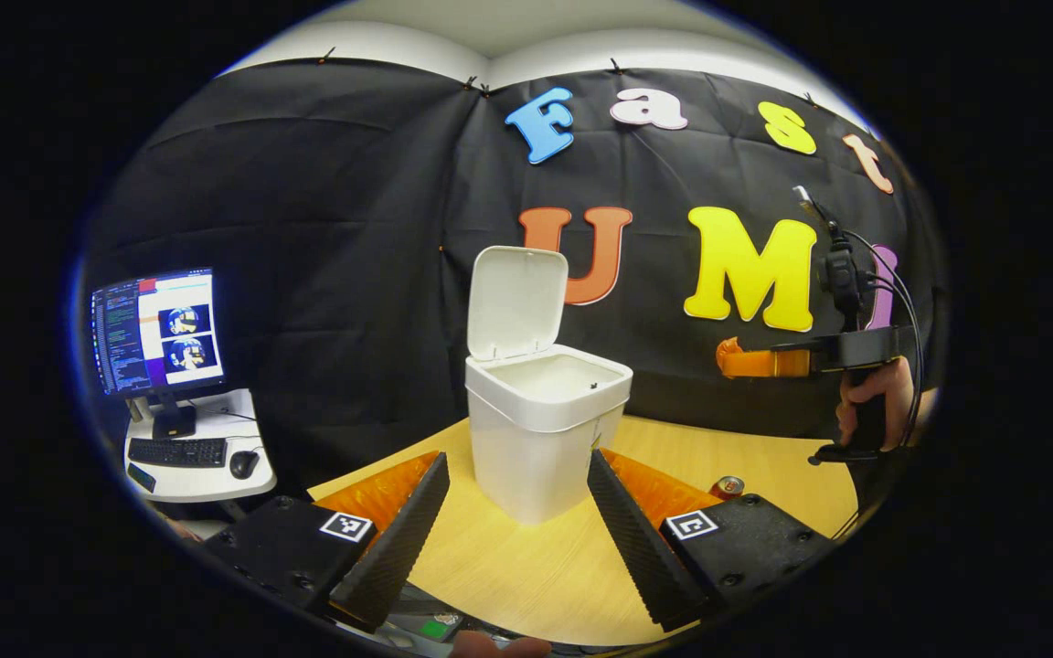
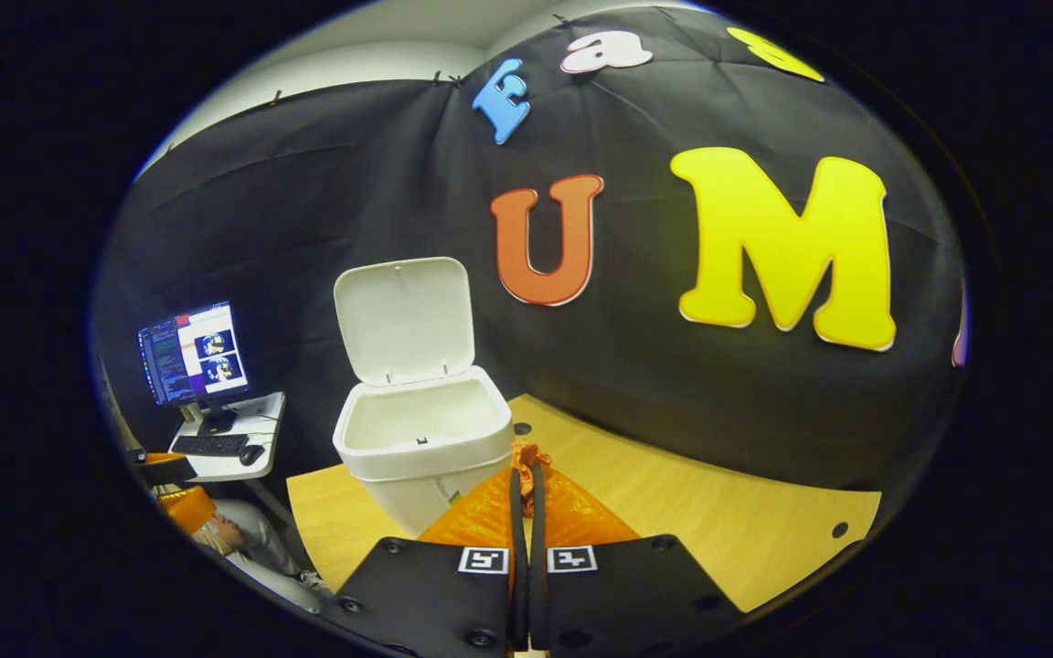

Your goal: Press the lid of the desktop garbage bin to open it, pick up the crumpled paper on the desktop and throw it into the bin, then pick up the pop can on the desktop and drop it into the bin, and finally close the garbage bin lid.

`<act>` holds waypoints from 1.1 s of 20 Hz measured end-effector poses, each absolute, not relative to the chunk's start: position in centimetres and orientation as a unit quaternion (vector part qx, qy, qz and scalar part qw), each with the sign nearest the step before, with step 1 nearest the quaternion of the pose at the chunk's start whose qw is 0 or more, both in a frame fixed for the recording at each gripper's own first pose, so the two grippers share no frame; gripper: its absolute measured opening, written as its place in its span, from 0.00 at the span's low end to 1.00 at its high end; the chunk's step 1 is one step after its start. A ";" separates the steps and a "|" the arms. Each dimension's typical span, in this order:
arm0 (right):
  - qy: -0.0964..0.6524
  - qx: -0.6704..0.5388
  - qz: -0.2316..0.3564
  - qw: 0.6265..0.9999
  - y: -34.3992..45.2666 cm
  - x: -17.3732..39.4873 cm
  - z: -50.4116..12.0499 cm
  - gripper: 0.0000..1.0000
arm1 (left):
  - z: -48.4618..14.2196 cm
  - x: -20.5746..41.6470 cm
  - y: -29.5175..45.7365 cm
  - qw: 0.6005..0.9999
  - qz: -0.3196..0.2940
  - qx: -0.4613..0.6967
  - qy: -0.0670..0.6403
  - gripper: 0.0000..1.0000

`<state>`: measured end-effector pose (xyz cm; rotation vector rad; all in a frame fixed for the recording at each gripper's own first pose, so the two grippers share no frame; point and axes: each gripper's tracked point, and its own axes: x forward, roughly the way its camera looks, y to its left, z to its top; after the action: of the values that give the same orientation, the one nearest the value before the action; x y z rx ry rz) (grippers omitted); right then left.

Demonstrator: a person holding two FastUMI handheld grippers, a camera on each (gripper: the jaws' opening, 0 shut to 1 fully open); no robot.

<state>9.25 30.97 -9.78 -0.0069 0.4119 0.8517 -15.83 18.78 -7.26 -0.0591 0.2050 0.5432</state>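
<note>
1. Left gripper view first: the white square plastic bin [image 1: 545, 429] stands dead ahead at twelve o'clock on the pale wooden surface [image 1: 508, 567], its hinged white lid [image 1: 515, 302] tipped up and back, mouth wide open.
2. Left gripper [image 1: 519, 512] hangs low before the bin, fingers spread wide apart with nothing between them.
3. Look to four o'clock of the bin: one red pop can [image 1: 728, 485] peeks over the left gripper's right finger, standing on the surface, well apart from the bin.
4. Out at three o'clock, the right gripper [image 1: 735, 358] is held high by a hand [image 1: 874, 402], level with the bin's rim but off to the side.
5. Right gripper view now: its own fingers are pressed together, and whether a scrap of paper sits at the tips I cannot tell, as it is too small to read. The open bin sits at ten o'clock from those tips.
6. Judgement call: lid step is done; crumpled paper is nowhere I can make out on the surface, so the can looks like the live job.
7. To do it well: come down over the can with fingers apart, clamp its middle squarely, lift clear, carry it over the bin's mouth, release centred so it misses the rim and lid.
8. Count: one bin, one lid, one can, two grippers, one monitor [image 1: 159, 331] at nine o'clock.
</note>
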 end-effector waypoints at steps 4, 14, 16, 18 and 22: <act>0.191 0.000 0.436 0.879 38.0 9.2 -9.0 0.00 | -7.8 -18.8 20.8 0.947 0.299 -0.052 0.105 1.00; 0.209 -0.023 0.461 0.862 49.2 9.3 -12.0 0.01 | -7.6 -22.9 24.1 0.928 0.350 -0.055 0.111 1.00; 0.209 -0.029 0.461 0.862 50.1 9.4 -12.4 0.06 | -7.7 -23.1 24.2 0.927 0.353 -0.053 0.114 1.00; 0.205 -0.036 0.455 0.866 50.6 9.8 -13.1 0.14 | -7.8 -23.3 24.4 0.927 0.353 -0.049 0.118 1.00; 0.211 -0.028 0.454 0.865 50.9 10.0 -13.2 0.35 | -7.7 -23.5 25.0 0.929 0.348 -0.039 0.120 1.00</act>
<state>9.96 50.88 -13.19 -0.0586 0.4419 0.9501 -23.52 24.98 -7.69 -0.0803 0.2454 0.7134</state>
